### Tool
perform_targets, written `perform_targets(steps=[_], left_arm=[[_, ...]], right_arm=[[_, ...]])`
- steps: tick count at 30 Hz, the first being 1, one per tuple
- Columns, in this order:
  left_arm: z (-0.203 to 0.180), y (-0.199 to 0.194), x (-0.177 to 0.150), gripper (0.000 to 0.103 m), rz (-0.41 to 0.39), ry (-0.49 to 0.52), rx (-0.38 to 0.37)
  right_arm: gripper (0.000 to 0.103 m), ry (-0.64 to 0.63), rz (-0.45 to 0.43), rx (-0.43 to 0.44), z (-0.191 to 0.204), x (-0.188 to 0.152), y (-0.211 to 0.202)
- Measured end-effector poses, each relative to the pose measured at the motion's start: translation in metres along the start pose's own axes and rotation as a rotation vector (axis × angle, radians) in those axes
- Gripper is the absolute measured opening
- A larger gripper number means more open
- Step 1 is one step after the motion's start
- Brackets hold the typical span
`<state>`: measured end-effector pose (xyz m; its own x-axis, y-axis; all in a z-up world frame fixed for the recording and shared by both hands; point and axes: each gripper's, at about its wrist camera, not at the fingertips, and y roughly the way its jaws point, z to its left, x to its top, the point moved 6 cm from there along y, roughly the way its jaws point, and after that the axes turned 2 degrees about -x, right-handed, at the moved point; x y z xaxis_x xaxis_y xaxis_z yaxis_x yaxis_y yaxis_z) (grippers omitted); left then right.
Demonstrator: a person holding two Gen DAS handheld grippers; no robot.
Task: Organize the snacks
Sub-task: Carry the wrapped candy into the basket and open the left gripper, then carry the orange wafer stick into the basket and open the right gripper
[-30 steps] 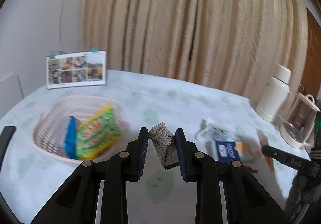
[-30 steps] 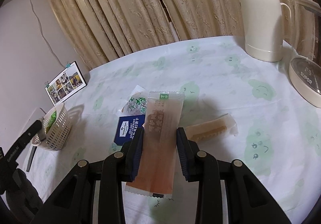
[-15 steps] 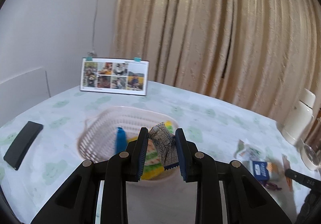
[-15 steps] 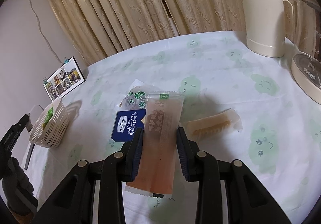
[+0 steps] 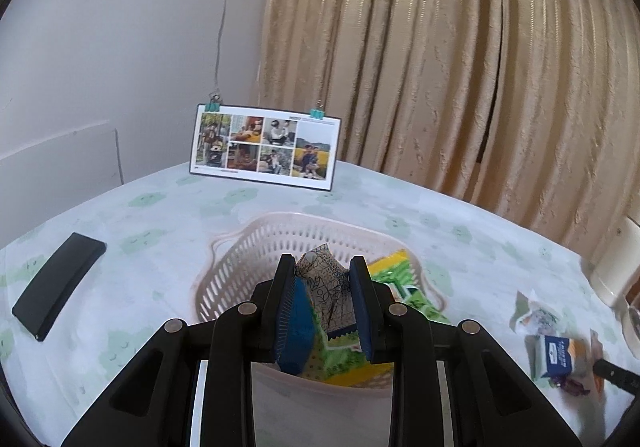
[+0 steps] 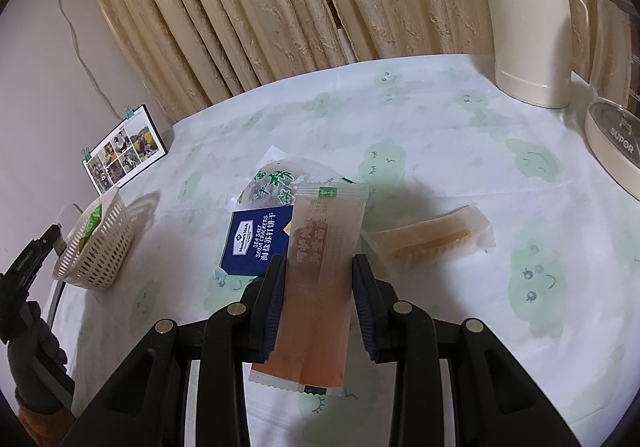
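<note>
1. Hanging over the white basket (image 5: 240, 267): small patterned packet (image 5: 324, 287), pinched between the jaws of the left gripper (image 5: 323, 307), above the green snack bag (image 5: 396, 287) and a blue pack (image 5: 298, 327) already inside.
2. Judged best: lower a little further toward the basket's middle before spreading the jaws, so that the light packet falls straight in and does not bounce off the rim.
3. Open gently and fully; crinkled wrapper likely to cling to a ridged pad, so lift straight up only once it drops free.
4. Waiting well apart from the basket: long orange packet (image 6: 320, 279), gripped across its width by the jaws of the right gripper (image 6: 319, 279) and held clear above the counter (image 6: 440, 119).
5. Keep that grip steady and level meanwhile; thin film probably slippery, and a loose end hangs below the jaws.
6. Not yet gathered on the counter: blue soda cracker pack (image 6: 256, 243), round green-printed packet (image 6: 276, 183), clear-wrapped biscuit bar (image 6: 432, 239).
7. Avoid on the way across: photo card (image 5: 264, 147), black flat object (image 5: 56, 287), cream flask (image 6: 528, 31).
</note>
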<state>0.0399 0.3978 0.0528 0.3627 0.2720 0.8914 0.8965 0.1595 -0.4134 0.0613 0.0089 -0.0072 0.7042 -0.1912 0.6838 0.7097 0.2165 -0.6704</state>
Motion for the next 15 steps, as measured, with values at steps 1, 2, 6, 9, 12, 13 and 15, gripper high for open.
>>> perform_targets(steps=[1, 2, 6, 9, 12, 13, 15], left_arm=[[0.002, 0.002, -0.001, 0.031, 0.001, -0.008, 0.003], [0.004, 0.005, -0.001, 0.034, 0.008, -0.017, 0.002], [0.006, 0.006, -0.003, 0.050, 0.002, -0.030, 0.005], [0.004, 0.004, -0.004, 0.051, -0.019, -0.017, 0.020], [0.005, 0.001, -0.004, 0.052, -0.045, -0.016, 0.038], [0.006, 0.000, -0.003, 0.053, -0.051, -0.017, 0.042], [0.009, -0.003, -0.003, 0.053, -0.066, -0.022, 0.053]], right_arm=[[0.030, -0.001, 0.000, 0.001, 0.001, 0.000, 0.000], [0.030, -0.002, 0.000, 0.002, 0.001, 0.000, 0.000], [0.030, -0.001, -0.004, 0.009, 0.004, 0.000, 0.000], [0.030, 0.001, -0.009, 0.015, 0.007, 0.000, -0.001], [0.030, -0.004, -0.009, 0.023, 0.013, 0.001, 0.000], [0.030, -0.007, -0.009, 0.025, 0.016, 0.001, 0.000], [0.030, -0.018, -0.008, 0.038, 0.025, 0.004, 0.000]])
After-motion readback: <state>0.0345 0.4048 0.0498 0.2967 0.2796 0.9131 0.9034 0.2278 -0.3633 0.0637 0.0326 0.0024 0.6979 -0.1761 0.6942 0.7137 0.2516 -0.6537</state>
